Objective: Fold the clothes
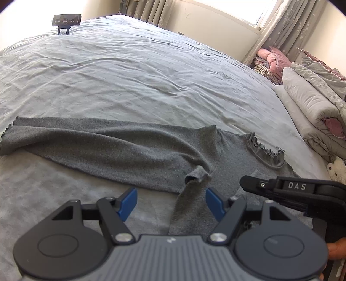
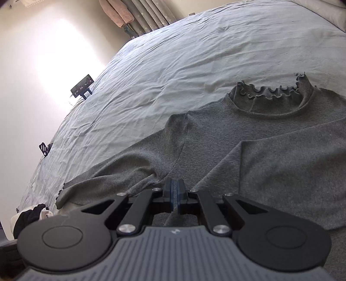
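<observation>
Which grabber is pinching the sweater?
The right gripper: its blue pads are squeezed shut on the grey sweater. The left gripper is wide open.

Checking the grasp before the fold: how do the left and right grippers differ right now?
The left gripper has its jaws spread, sweater cloth lying loose between them; the right gripper has jaws shut on a pinch of sweater. Both are low over the bed, with blue pads.

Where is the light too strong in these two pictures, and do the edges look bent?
Left wrist view: the window at the top is blown out white, and the bed sheet curves from fisheye distortion. Right wrist view: a glare patch washes out the wall; the grey sweater stays evenly lit and sharp.
</observation>
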The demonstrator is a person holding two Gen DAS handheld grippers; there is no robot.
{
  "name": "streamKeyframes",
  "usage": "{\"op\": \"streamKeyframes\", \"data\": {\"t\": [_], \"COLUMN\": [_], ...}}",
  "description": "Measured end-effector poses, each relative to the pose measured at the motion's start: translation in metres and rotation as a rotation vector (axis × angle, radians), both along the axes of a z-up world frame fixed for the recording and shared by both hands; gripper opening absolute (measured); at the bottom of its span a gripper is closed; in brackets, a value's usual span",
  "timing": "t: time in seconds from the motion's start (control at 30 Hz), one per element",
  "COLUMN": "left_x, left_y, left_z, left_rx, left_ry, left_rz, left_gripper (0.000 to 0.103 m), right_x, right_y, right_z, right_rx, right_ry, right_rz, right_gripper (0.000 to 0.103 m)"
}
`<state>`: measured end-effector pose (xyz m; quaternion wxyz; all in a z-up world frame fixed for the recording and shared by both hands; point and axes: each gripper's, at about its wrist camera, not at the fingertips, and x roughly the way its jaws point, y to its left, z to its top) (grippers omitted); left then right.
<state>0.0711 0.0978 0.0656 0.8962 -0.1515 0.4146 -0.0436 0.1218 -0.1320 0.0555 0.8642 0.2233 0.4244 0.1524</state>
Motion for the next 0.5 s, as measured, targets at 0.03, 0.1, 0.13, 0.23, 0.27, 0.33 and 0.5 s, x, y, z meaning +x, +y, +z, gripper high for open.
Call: {"op": "streamKeyframes", "data": {"t": [0.03,0.1,0.13,0.23,0.27,0.33,0.5], "left_x": [0.0,0.0,0.0,0.0,0.0,-0.001,-0.002], "left_y": [0.001,0.003,0.004,-0.001,-0.005,-0.012,-0.013], "left_z": [0.0,0.001,0.001,0.001,0.0,-0.001,-0.007], "left_rx": [-0.002,-0.009,-0.012,-0.011,-0.004,0.015,0.033], "left_ry": [0.001,0.002,0.003,0.009,0.009,0.01,0.034], "left_rz": [0.004,0.009,0.012,-0.005,-0.015,-0.035,-0.032], "left_gripper": [0.071,0.071,0.071,0.071,0.071,0.071,0.071], "right_x": [0.0,-0.005,-0.01,-0.034,-0.04,-0.047,-0.041], "right_y": [0.0,-0.004,-0.007,-0.027,-0.031,-0.035,-0.014], "right_z": [0.0,0.003,0.003,-0.003,-0.007,-0.015,-0.011], "right_rx": [-0.012,-0.091,-0.125,-0.2,-0.198,-0.164,-0.222], "right_ry": [0.007,0.013,0.016,0.023,0.032,0.045,0.018], "right_rz": [-0.013,-0.04,-0.055,-0.1,-0.099,-0.083,-0.054], "right_gripper": [0.006,0.021,0.039,0.052,0.052,0.049,0.007]}}
